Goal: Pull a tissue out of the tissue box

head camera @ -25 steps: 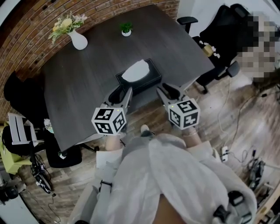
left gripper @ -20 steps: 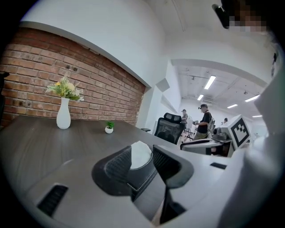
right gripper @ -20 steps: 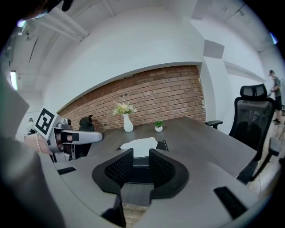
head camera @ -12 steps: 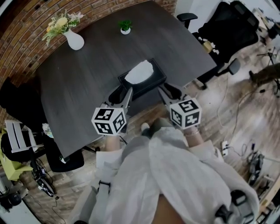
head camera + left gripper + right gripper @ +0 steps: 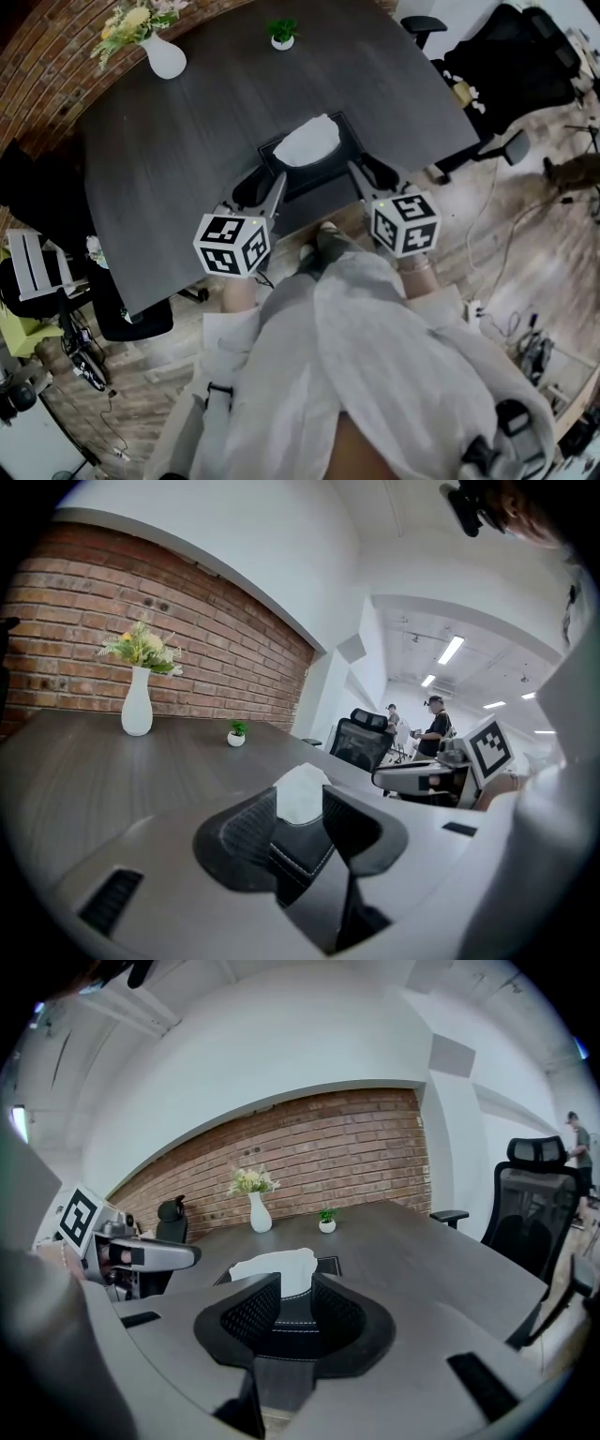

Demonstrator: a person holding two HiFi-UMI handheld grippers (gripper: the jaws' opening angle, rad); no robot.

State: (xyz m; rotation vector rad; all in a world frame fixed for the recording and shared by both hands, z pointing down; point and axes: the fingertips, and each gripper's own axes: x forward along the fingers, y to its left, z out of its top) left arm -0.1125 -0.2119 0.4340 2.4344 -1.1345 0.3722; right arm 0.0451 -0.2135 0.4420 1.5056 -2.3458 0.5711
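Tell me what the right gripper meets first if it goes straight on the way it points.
Probably the black tissue box, near its front top edge: the open right gripper frames it, tilted slightly down. The white tissue stands just above that line; depth is unclear.

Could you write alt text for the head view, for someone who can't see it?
Seen from above, a person holds the left claw and right claw, both open, close to a black tissue box with a white tissue sticking up, on a dark table. A vase of flowers and a small potted plant stand farther back.
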